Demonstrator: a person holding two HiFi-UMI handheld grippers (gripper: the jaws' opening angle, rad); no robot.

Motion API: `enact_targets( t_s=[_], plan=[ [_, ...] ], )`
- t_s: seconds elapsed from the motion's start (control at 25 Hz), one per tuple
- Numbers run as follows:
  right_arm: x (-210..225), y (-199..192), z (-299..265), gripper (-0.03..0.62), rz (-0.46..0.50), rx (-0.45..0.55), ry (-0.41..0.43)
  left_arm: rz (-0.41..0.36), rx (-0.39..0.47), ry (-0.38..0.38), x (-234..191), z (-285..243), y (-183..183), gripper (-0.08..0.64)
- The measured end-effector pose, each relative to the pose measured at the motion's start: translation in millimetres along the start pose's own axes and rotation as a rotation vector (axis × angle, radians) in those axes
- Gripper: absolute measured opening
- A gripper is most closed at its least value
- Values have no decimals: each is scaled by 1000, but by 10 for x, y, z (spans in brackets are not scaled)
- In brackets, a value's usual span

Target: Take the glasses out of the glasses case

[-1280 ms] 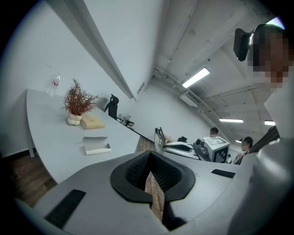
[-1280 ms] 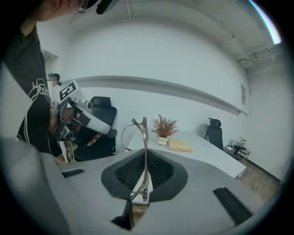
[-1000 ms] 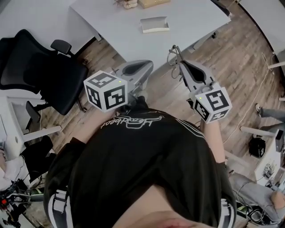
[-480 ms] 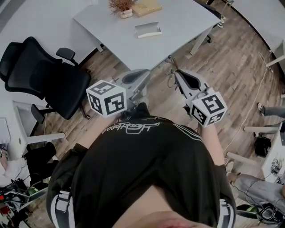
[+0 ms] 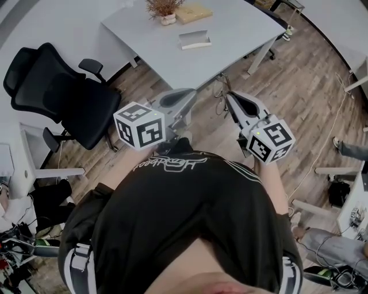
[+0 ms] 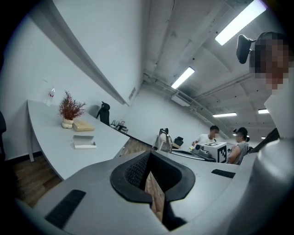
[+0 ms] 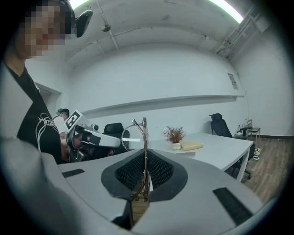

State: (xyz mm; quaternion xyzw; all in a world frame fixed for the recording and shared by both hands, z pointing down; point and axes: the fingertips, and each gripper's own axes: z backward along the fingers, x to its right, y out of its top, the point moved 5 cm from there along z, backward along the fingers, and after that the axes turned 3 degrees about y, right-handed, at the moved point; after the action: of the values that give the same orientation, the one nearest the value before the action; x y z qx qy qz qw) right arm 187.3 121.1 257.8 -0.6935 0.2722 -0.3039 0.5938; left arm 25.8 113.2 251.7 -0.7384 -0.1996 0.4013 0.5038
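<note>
The glasses case (image 5: pixel 194 39) lies open on the grey table (image 5: pixel 236 23), pale and flat; the left gripper view shows the case (image 6: pixel 85 142) too. My right gripper (image 5: pixel 229 96) is shut on thin metal-framed glasses (image 5: pixel 221 87), held over the wood floor just off the table's near edge. In the right gripper view the glasses (image 7: pixel 138 126) stand upright, pinched between the pads of the right gripper (image 7: pixel 144 153). My left gripper (image 5: pixel 187 93) hangs beside it, apart from the glasses; in its own view the left gripper (image 6: pixel 149 158) is shut on nothing.
A dried plant (image 5: pixel 162 8) in a pot and a tan box (image 5: pixel 194 11) stand at the table's far end. A black office chair (image 5: pixel 63 95) is on the left. Other people sit at a desk (image 6: pixel 216 137) farther off.
Both grippers have drawn back a little from the table along with the person. The glasses stay in the right gripper.
</note>
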Motion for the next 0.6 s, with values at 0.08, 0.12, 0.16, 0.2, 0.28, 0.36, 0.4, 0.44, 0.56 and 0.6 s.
enact_targets(
  t_s=[0.08, 0.12, 0.16, 0.2, 0.28, 0.36, 0.4, 0.44, 0.56, 0.6],
  plan=[
    [-20, -21, -4, 18, -1, -4, 7, 4, -2, 5, -3, 16, -17, 8],
    [-38, -27, -2, 18, 7, -7, 10, 4, -3, 8, 3, 24, -28, 7],
    [-62, -30, 4, 18, 17, -9, 14, 4, -3, 9, 15, 33, -37, 7],
    [-85, -33, 12, 18, 24, -10, 18, 2, -2, 9, 32, 40, -45, 7],
    [-116, -38, 25, 18, 26, -8, 24, -5, -2, 5, 65, 45, -56, 7],
    [-122, -47, 22, 18, 27, -10, 20, -10, -4, -2, 85, 41, -66, 7],
    [-122, -49, 19, 18, 28, -12, 17, -11, -6, -5, 91, 39, -71, 8],
    [-121, -51, 22, 18, 26, -12, 14, -10, -8, -8, 97, 38, -75, 7],
    [-125, -57, 48, 18, 24, -11, 9, -10, -9, -7, 114, 50, -90, 7],
    [-130, -55, 50, 18, 27, -12, 11, -10, -9, -5, 118, 58, -94, 8]
  ],
)
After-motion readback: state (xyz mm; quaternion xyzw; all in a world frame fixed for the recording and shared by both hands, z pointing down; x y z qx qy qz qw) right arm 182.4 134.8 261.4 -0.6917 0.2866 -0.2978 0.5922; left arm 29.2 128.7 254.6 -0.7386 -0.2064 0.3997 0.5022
